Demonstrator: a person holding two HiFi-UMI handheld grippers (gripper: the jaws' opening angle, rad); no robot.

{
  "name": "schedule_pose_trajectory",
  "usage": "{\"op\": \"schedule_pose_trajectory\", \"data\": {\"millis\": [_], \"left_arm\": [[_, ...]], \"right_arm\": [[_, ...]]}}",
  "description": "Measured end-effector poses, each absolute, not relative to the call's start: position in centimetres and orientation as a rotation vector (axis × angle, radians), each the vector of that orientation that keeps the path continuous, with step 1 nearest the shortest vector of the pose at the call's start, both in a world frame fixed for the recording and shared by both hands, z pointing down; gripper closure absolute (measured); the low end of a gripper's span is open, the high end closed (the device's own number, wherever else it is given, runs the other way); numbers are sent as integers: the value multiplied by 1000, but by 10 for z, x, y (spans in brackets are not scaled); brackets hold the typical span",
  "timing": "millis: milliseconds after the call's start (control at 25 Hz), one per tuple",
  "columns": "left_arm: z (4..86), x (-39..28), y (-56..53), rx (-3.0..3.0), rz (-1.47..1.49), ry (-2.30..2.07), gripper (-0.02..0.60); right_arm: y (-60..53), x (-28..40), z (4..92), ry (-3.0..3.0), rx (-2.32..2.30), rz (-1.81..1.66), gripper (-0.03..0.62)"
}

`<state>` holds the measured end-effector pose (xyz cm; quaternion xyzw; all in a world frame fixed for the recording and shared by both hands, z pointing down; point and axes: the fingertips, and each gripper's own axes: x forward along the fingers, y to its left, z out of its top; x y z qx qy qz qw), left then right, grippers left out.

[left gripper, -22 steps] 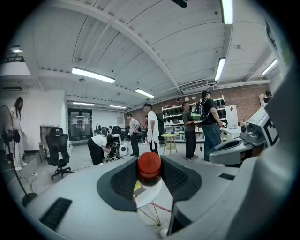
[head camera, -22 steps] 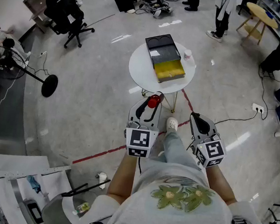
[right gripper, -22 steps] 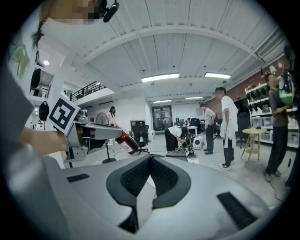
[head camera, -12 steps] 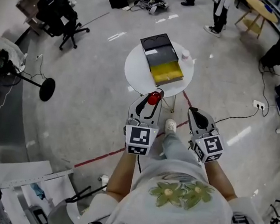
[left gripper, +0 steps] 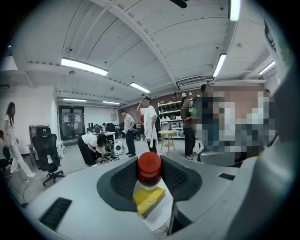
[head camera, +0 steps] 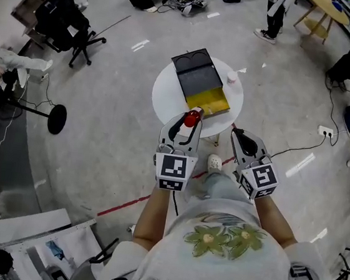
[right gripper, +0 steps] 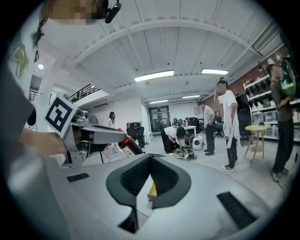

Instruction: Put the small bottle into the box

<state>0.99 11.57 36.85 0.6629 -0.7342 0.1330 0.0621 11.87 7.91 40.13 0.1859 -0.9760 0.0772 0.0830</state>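
Jaws, left: my left gripper (head camera: 185, 125) is clamped on the small bottle (head camera: 192, 117), red cap up.
Jaws, right: my right gripper (head camera: 237, 136) is closed, pads together, nothing between.
Bottle place: I hold it at the 6 o'clock rim of the round worktop (head camera: 165, 91).
Box: black-and-yellow box (head camera: 198, 76) on the worktop, 12 o'clock from the bottle, yellow end nearest me.

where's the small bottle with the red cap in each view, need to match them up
Head view: small bottle at centre, held in the left tool, just below the box.
Left gripper view: small bottle low at centre, gripped between this tool's jaws.
Right gripper view: small bottle left of centre, poking out of the left tool.
Shared landmark: the box's yellow part, under the bottle in the left gripper view, a sliver low at centre in the right gripper view.
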Motion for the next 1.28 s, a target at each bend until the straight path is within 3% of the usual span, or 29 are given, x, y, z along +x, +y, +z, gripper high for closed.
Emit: {"op": "schedule_pose_trajectory", "data": {"millis": [1280], "left_arm": [[418, -60, -20, 1949, 466, -2113, 428]], "right_arm": [[-61, 29, 428, -2888, 499, 262, 588]]}}
